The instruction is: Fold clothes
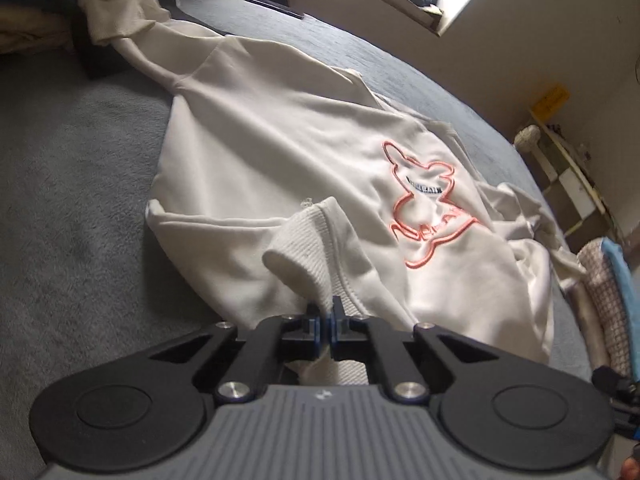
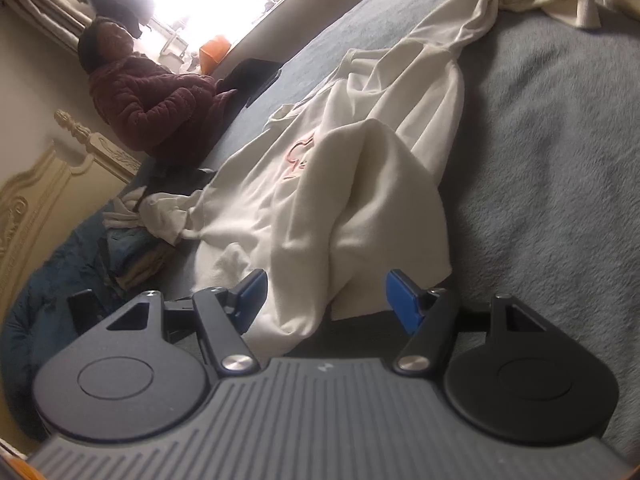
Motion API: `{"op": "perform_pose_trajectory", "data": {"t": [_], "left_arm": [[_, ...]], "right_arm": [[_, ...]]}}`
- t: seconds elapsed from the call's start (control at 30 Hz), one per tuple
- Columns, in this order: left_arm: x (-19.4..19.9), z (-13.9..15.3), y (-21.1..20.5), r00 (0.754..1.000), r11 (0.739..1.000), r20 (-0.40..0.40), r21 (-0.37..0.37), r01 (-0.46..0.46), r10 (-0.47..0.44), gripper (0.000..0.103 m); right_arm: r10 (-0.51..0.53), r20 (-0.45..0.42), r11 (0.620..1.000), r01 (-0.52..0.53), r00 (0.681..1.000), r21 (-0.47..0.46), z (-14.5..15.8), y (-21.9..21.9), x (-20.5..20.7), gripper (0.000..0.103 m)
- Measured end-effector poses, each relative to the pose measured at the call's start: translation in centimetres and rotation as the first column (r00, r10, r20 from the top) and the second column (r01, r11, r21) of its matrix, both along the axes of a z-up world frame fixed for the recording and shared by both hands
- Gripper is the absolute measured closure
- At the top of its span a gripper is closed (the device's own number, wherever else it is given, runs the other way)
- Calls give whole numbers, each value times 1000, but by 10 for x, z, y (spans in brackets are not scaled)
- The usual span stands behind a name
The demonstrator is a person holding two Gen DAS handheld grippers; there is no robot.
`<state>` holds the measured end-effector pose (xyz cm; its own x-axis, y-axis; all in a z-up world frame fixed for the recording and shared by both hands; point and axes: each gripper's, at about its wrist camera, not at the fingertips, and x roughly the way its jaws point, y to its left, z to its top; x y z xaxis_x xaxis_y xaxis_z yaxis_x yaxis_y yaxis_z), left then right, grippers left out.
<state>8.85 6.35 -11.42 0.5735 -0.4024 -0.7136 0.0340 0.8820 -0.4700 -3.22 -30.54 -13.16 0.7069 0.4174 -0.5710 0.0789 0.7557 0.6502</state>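
Cream sweatshirt (image 1: 280,152) lies spread on a grey bed (image 1: 72,168), front up, with an orange outline print (image 1: 424,208) on the chest. One sleeve trails away toward the far corner; the other side is rumpled near a stack of folded cloth (image 1: 604,300) at the bed's edge.

Left claw (image 1: 327,318): closed, pinching the ribbed hem (image 1: 304,248) just at the fingertips. The rib stands up in a small hump above the pinch, so the fabric is bunched there and not lying flat. Probably gripped at the hem because it is the thickest, firmest edge to lift for a fold.

Right claw (image 2: 326,296): jaws wide apart, blue pads (image 2: 404,300) to either side of a raised fold of the sweatshirt (image 2: 360,208). Pads do not press the cloth; nothing held. It looks staged to take a second hold, so the garment can be lifted by two points and stay even.

Judgement: early in the fold; body not yet doubled over, sleeves still out.

Further out: a person in a dark red quilted jacket (image 2: 152,100) sits at the bed's far side by a bright window. Carved cream headboard (image 2: 48,200) on the left of the right wrist view.
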Motion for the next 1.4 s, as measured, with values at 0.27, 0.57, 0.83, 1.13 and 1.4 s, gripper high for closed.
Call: {"op": "perform_pose_trajectory", "data": {"t": [0.27, 0.57, 0.83, 1.13, 1.4], "left_arm": [[-6, 27, 47, 986, 954, 8, -257, -157, 164, 99], [5, 27, 98, 928, 847, -76, -388, -364, 365, 99], [15, 13, 112, 904, 806, -143, -411, -426, 404, 99], [28, -7, 107, 900, 804, -179, -404, -436, 398, 99], [45, -22, 102, 895, 794, -202, -413, -446, 398, 99]], "right_arm": [[4, 16, 999, -3, 1000, -48, 1, 0, 11, 38], [57, 19, 965, -50, 998, -259, 3, 18, 31, 38], [252, 1, 824, -214, 968, -525, -1, 42, 92, 72], [194, -44, 899, -196, 980, -392, 10, 12, 123, 63], [551, -56, 563, -421, 832, -711, 8, 91, 39, 43]]}}
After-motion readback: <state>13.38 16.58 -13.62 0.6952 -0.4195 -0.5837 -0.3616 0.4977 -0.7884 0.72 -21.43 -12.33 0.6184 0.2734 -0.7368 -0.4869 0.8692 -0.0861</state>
